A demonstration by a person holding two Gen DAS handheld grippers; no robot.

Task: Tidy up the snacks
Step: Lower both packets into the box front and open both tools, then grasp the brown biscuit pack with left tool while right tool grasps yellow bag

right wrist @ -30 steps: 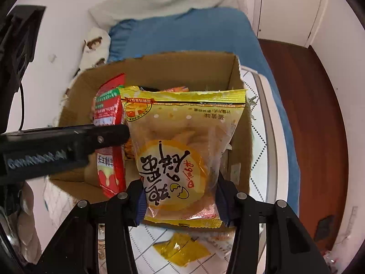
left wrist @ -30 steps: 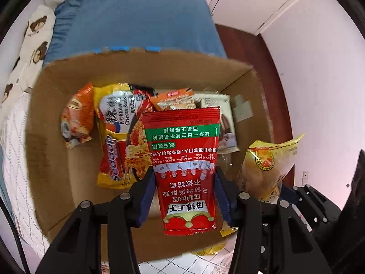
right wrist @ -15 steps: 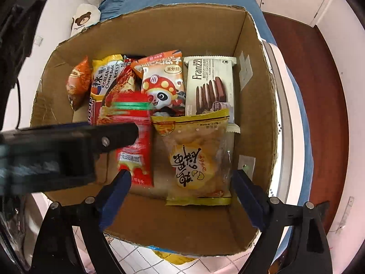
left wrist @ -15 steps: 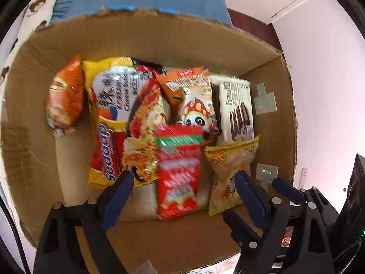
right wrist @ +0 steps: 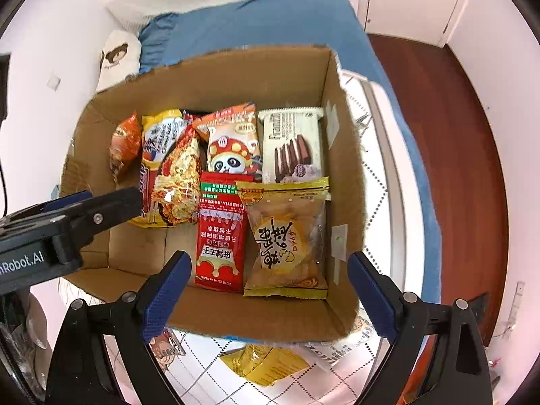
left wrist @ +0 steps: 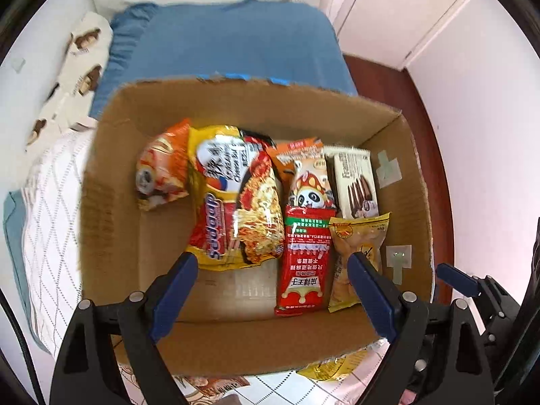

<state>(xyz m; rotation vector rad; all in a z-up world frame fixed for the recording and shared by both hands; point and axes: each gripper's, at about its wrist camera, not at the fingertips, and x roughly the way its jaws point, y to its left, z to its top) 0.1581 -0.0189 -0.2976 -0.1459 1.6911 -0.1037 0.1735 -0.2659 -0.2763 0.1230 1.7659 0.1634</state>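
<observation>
A cardboard box (right wrist: 236, 77) seen from above holds snack packets. A red packet (right wrist: 221, 233) lies beside a yellow pastry packet (right wrist: 287, 236). The right gripper (right wrist: 266, 270) hangs above, jaws opening, apparently gripping nothing.

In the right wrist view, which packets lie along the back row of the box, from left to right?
Small orange packet → yellow noodle packet → panda packet → white chocolate wafer packet.
</observation>
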